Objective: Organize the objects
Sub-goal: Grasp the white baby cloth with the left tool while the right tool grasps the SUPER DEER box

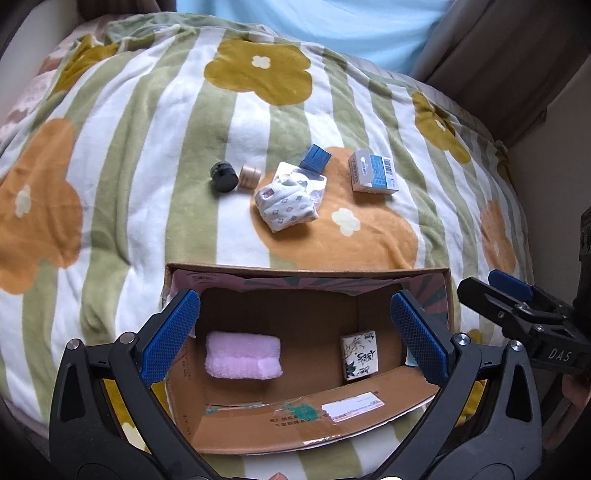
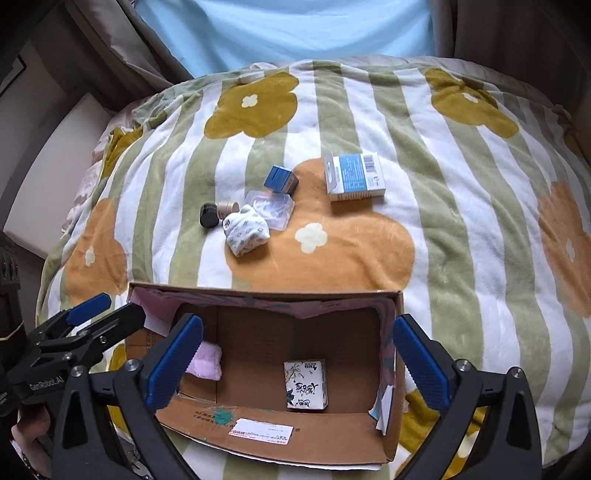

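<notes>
An open cardboard box [image 1: 280, 424] [image 2: 258, 439] lies on a flowered blanket. Inside it are a pink fluffy towel [image 1: 242, 355] [image 2: 206, 363] and a small white printed pack [image 1: 359, 355] [image 2: 306, 384]. Beyond the box lie a black jar [image 1: 224, 176] [image 2: 208, 215], a beige jar [image 1: 249, 176] [image 2: 226, 208], a folded patterned cloth [image 1: 286, 205] [image 2: 245, 229] on a clear plastic case [image 2: 271, 208], a dark blue cube [image 1: 314, 157] [image 2: 280, 178] and a white-and-blue carton [image 1: 373, 170] [image 2: 354, 176]. My left gripper [image 1: 295, 332] and right gripper [image 2: 297, 354] are both open and empty above the box.
The blanket [image 1: 129, 166] covers a bed with white and green stripes. A light blue curtain [image 2: 284, 29] hangs behind. A white ledge [image 2: 55, 166] runs along the bed's left side. Each gripper shows at the edge of the other's view.
</notes>
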Action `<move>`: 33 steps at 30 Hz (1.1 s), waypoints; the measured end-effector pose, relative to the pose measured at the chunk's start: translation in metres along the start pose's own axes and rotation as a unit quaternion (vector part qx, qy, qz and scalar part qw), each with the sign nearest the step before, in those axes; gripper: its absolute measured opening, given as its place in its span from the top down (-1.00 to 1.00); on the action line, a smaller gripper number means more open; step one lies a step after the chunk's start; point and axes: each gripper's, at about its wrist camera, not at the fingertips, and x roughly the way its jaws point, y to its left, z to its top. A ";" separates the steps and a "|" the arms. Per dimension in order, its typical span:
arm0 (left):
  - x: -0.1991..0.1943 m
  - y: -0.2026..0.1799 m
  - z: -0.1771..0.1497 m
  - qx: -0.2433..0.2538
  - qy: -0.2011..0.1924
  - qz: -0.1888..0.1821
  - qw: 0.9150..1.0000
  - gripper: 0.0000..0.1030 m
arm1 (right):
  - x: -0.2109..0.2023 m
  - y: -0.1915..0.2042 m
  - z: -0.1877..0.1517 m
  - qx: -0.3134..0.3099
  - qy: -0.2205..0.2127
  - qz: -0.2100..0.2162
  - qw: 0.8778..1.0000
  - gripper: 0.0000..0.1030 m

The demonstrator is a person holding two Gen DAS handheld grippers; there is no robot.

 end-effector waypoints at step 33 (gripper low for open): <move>0.166 -0.012 0.131 0.036 0.141 0.054 0.988 -0.99 | 0.129 -0.071 0.152 -0.032 0.036 -0.006 0.999 -0.99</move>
